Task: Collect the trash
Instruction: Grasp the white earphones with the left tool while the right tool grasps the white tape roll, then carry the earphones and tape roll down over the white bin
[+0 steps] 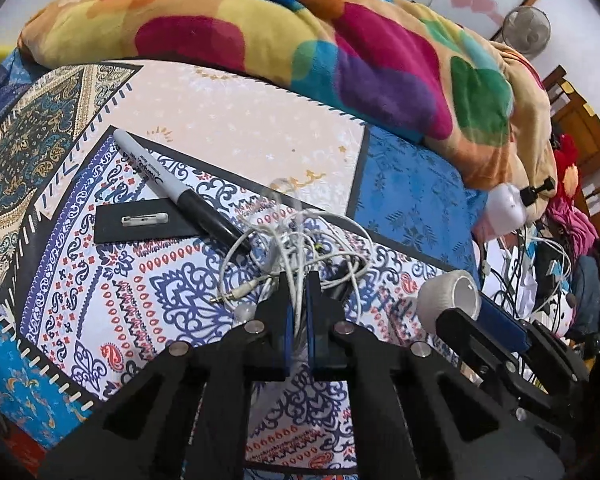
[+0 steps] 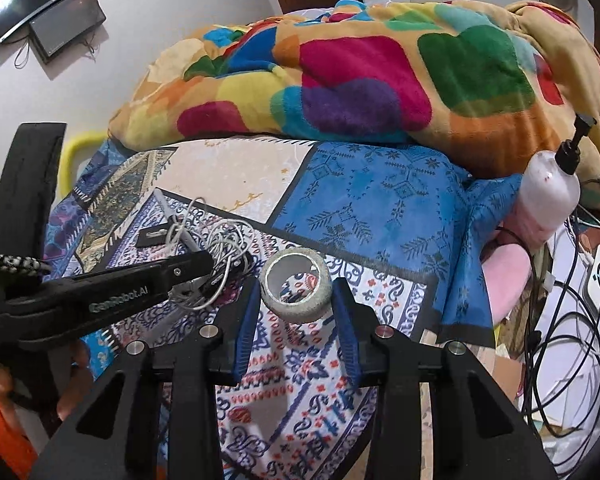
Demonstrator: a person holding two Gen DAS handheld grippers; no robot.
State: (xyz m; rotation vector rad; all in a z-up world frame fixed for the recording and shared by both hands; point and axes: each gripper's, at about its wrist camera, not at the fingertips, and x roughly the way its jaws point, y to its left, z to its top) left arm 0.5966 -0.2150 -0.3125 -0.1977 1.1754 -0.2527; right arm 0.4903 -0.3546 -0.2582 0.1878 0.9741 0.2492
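Observation:
A tangle of white earphone cable (image 1: 296,248) lies on the patterned bedsheet (image 1: 228,120). My left gripper (image 1: 298,280) is shut on strands of this cable; it also shows in the right wrist view (image 2: 196,268) with the cable (image 2: 224,248). A grey tape roll (image 2: 296,286) sits between the fingers of my right gripper (image 2: 296,292), which closes around it and appears to hold it; the roll also shows in the left wrist view (image 1: 448,300). A black marker (image 1: 176,184) and a black card with a pin (image 1: 140,222) lie to the left.
A bunched multicoloured blanket (image 2: 360,80) fills the back of the bed. A pink pump bottle (image 2: 548,196) stands at the right edge. Cables and clutter (image 2: 572,320) lie beyond the bed's right side. A fan (image 1: 526,32) stands at the far right.

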